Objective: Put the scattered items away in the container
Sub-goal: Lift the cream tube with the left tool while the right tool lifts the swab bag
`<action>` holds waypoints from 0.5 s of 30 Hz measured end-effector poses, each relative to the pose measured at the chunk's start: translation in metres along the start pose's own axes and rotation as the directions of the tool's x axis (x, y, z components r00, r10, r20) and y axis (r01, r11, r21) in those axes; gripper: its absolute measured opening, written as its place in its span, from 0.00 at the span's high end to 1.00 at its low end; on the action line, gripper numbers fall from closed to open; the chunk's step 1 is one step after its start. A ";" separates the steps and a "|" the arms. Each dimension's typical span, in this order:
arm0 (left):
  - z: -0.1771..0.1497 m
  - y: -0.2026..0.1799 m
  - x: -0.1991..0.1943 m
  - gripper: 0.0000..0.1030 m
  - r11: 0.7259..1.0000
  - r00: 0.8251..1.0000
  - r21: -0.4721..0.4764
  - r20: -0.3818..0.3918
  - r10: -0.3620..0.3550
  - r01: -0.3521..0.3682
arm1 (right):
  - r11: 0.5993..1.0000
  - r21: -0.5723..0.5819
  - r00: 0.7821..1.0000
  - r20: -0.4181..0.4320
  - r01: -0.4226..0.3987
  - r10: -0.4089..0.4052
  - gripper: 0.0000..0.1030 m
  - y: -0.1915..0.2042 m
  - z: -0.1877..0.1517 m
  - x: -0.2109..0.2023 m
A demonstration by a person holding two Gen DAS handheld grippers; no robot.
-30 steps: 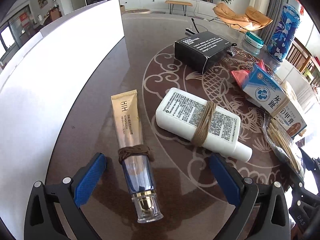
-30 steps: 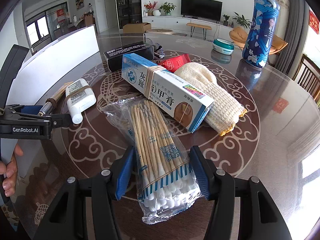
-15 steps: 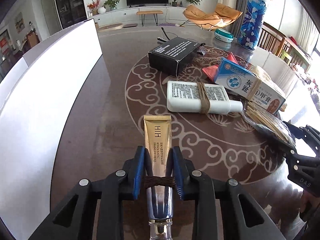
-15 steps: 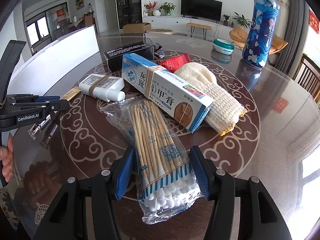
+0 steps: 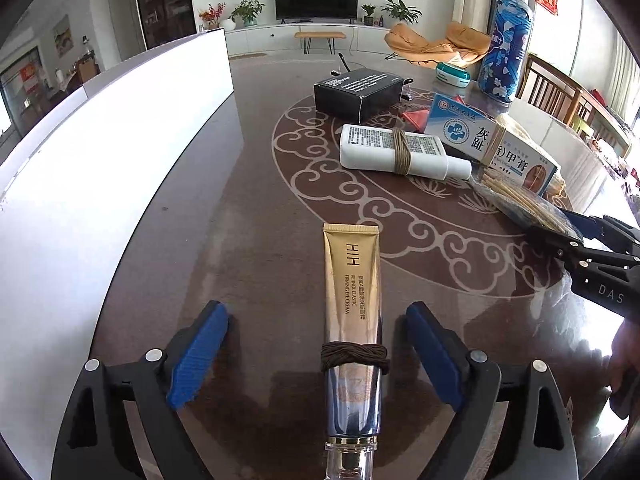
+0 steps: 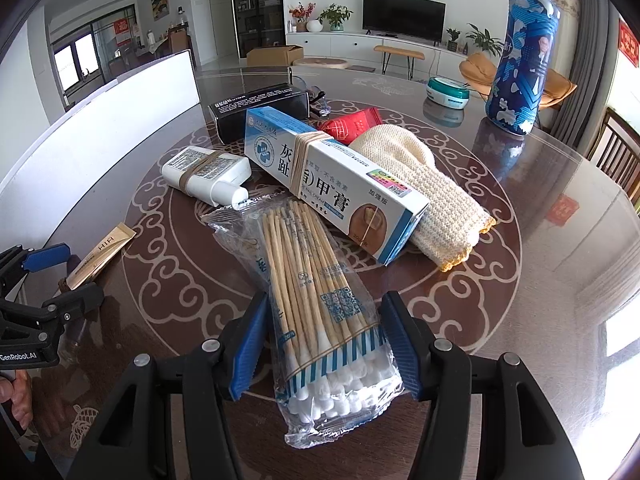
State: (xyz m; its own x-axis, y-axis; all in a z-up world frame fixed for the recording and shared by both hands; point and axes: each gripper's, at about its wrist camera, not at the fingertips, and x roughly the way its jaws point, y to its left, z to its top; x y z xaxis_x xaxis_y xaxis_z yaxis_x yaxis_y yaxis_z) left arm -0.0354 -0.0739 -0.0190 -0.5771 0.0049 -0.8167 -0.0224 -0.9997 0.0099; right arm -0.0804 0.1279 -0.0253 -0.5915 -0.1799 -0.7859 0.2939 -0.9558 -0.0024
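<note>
A gold cream tube (image 5: 352,280) with a brown cord round it lies flat on the table between the pads of my left gripper (image 5: 316,344). The jaws are opening and stand wide, clear of the tube on both sides. The right wrist view shows the same tube (image 6: 102,250) at the left gripper (image 6: 66,276). My right gripper (image 6: 324,340) is shut on a plastic pack of cotton swabs (image 6: 320,304) that rests on the table, and its jaws are just starting to open. The white container (image 5: 100,160) stands along the left.
Behind the swabs lie a white bottle (image 6: 204,172) bound with cord, a blue-and-white ointment box (image 6: 332,176), a cream knitted mitt (image 6: 432,184), a red packet (image 6: 348,124) and a black box (image 6: 260,104). A blue canister (image 6: 520,56) and a teal tin (image 6: 446,90) stand at the far right.
The left jaws shut on the gold tube, drew it nearer and away from the white bottle, then spread wide again. The white bottle has swung round. The right gripper has stayed put.
</note>
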 end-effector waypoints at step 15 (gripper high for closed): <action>0.000 0.000 0.004 0.00 1.000 1.000 -0.011 -0.019 0.006 -0.006 | 1.000 -0.001 1.000 -0.007 0.007 -0.007 0.31 0.002 0.000 0.004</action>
State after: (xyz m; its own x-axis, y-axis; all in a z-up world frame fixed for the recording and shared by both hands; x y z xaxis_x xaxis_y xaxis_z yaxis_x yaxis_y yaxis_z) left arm -0.0377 -0.0738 -0.0220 -0.5618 -0.0013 -0.8272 -0.0096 -0.9999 0.0081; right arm -0.0822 0.1257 -0.0280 -0.5882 -0.1719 -0.7903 0.2906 -0.9568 -0.0082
